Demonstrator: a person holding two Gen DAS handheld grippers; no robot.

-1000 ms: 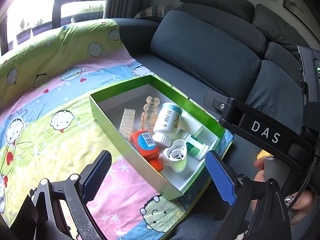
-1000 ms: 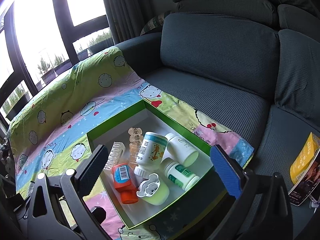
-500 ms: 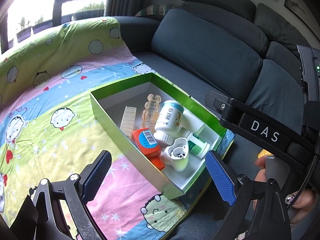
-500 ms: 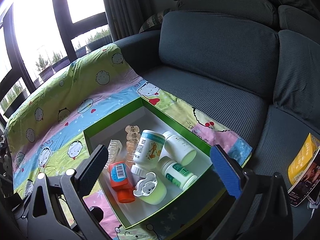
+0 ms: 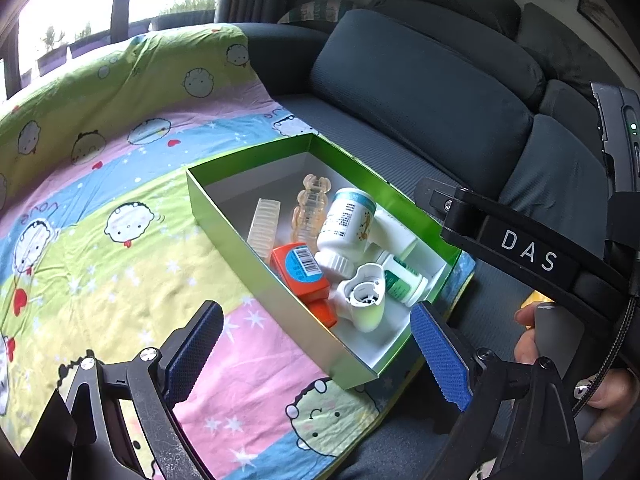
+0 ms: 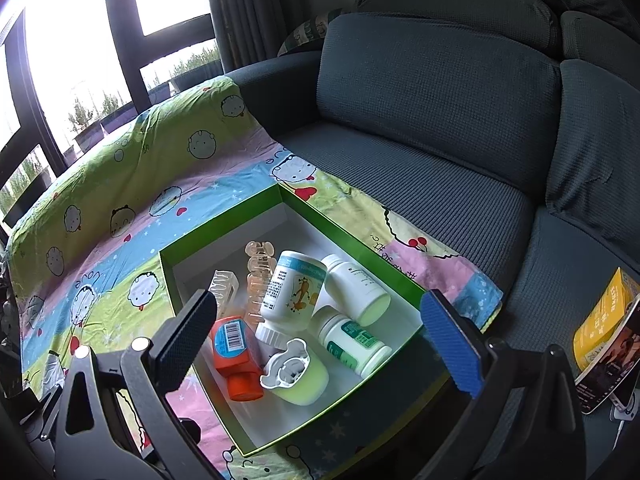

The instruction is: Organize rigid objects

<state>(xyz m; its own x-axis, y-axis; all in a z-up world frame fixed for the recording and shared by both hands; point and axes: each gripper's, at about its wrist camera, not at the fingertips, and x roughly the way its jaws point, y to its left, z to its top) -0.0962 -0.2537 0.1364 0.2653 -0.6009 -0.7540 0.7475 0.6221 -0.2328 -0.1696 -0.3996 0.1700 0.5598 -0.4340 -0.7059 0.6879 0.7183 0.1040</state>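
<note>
A green box (image 5: 224, 216) (image 6: 352, 252) with a white inside lies on a cartoon blanket. It holds an orange bottle (image 5: 302, 274) (image 6: 234, 354), a tall white bottle with a teal band (image 5: 346, 224) (image 6: 294, 292), two smaller white bottles (image 6: 356, 286) (image 6: 352, 340), a pale green cup with a white lid (image 5: 366, 304) (image 6: 298, 376) and two clear hair clips (image 5: 264, 226) (image 5: 310, 210). My left gripper (image 5: 316, 350) is open and empty, above the box's near corner. My right gripper (image 6: 320, 338) is open and empty above the box; its body shows in the left wrist view (image 5: 528, 252).
The blanket (image 5: 104, 184) covers a dark grey sofa (image 6: 432, 100) with back cushions. A yellow packet and a booklet (image 6: 608, 320) lie on the seat at the right. Windows (image 6: 80, 48) stand behind the sofa arm.
Both grippers have drifted slightly, so the box sits a little differently in each view. Both stay open and nothing in the box has moved.
</note>
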